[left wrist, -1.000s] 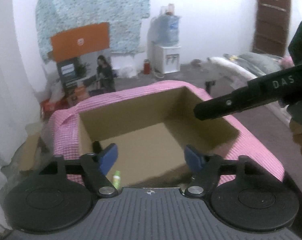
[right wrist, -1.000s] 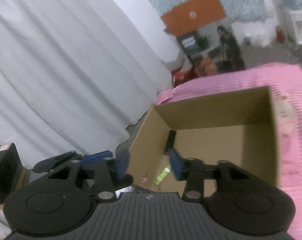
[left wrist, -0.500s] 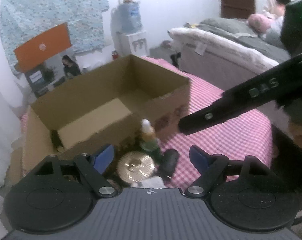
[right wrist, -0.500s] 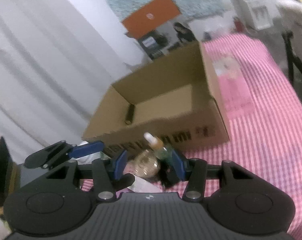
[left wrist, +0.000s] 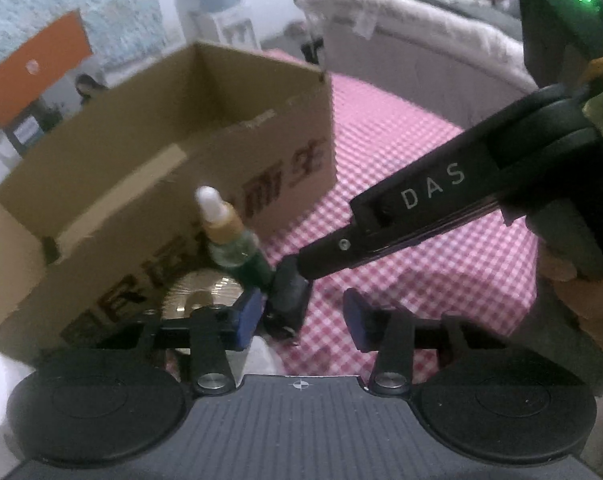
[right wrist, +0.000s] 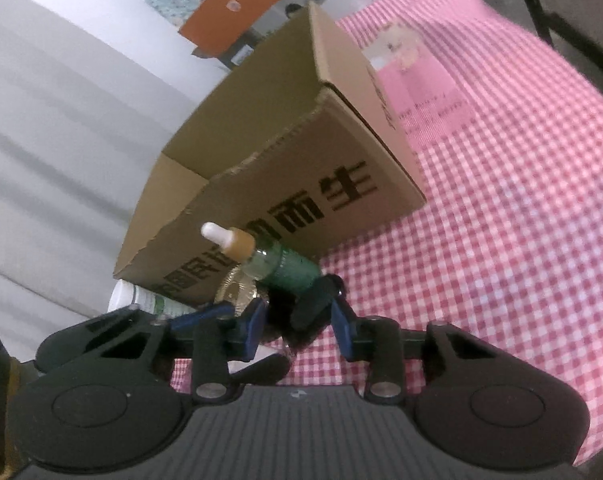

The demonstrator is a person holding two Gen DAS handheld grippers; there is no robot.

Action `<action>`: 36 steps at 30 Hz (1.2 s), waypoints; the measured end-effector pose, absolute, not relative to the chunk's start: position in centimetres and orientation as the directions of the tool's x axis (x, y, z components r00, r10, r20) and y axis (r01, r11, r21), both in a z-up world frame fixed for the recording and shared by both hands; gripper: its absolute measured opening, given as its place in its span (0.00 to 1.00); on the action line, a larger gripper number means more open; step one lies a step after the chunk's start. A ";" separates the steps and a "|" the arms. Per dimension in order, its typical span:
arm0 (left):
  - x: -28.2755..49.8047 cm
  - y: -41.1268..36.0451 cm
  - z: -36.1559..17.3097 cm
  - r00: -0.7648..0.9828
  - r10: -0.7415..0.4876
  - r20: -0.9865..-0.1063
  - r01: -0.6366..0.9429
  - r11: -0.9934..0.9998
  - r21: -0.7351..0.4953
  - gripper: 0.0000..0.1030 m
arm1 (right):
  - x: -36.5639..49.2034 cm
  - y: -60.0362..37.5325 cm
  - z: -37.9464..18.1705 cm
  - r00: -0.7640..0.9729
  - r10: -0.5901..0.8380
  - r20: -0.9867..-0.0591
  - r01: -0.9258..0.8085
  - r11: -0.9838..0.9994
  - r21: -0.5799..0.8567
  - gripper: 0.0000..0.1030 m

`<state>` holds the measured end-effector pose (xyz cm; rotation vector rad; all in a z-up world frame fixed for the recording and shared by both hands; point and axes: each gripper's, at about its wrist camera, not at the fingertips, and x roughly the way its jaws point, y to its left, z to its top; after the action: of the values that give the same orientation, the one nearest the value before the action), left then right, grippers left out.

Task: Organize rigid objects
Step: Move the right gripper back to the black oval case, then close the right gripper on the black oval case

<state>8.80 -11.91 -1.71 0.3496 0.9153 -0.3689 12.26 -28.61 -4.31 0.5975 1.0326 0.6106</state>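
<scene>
The right gripper is spread wide, its blue pads on either side of a dark object lying on the checked cloth, not closed on it. Just ahead stands a dropper bottle (green glass, white tip), with a gold disc to its left. Behind both is an open cardboard box. The left gripper is also wide open, holding nothing, with the dark object near its left pad.
</scene>
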 end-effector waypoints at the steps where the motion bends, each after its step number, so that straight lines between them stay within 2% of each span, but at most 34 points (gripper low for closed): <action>1: 9.3 -12.1 -2.0 0.535 -0.152 -0.831 0.451 0.883 0.128 0.42 | 12.4 -28.7 -4.5 0.380 0.710 -0.593 -0.172 0.684 0.709 0.35; 3: 10.0 -12.5 -2.6 0.507 -0.140 -0.850 0.448 0.886 0.121 0.39 | 12.5 -28.9 -4.9 0.379 0.711 -0.592 -0.162 0.681 0.714 0.34; 16: 11.7 -14.2 -3.6 0.502 -0.072 -0.862 0.437 0.881 0.181 0.39 | 12.6 -30.4 -6.1 0.378 0.707 -0.598 -0.115 0.677 0.727 0.34; 29: 10.5 -14.5 -2.6 0.470 -0.217 -0.856 0.457 0.889 0.026 0.39 | 11.2 -32.2 -6.0 0.404 0.689 -0.601 -0.089 0.684 0.724 0.34; 33: 9.5 -13.8 -1.8 0.522 -0.209 -0.827 0.440 0.896 0.051 0.40 | 10.4 -33.5 -5.8 0.427 0.679 -0.597 -0.073 0.684 0.726 0.34; 36: 9.5 -13.7 -2.1 0.510 -0.182 -0.841 0.440 0.895 0.073 0.41 | 9.8 -34.4 -5.4 0.441 0.682 -0.583 -0.066 0.673 0.737 0.34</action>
<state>9.51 -13.75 -2.07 0.2938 0.9678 -0.3811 9.80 -34.45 -5.39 0.7047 1.0176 0.5148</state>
